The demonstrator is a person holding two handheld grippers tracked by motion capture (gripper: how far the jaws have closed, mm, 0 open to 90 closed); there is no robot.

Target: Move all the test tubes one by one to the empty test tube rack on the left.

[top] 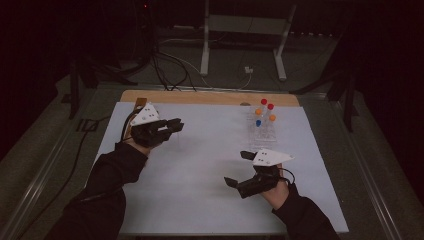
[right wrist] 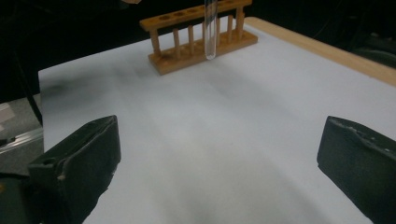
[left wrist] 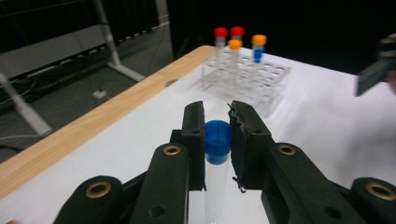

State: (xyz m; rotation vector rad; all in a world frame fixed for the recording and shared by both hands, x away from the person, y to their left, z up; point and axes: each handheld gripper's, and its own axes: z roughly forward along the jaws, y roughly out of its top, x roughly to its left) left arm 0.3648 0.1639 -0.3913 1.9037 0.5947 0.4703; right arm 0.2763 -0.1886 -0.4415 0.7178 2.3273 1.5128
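Left gripper (left wrist: 217,140) is clenched on a blue-capped tube (left wrist: 217,140), long axis upright; the clear rack (top: 262,131) sits at 3 o'clock from it. Right gripper (top: 245,169) hangs released, nearer the rack.

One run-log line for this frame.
left gripper: shut on blue-capped tube | right gripper: open, empty | clear rack: five capped tubes

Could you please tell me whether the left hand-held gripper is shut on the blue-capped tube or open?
Shut on it: the left hand-held gripper has both jaws pressed against the blue-capped tube.
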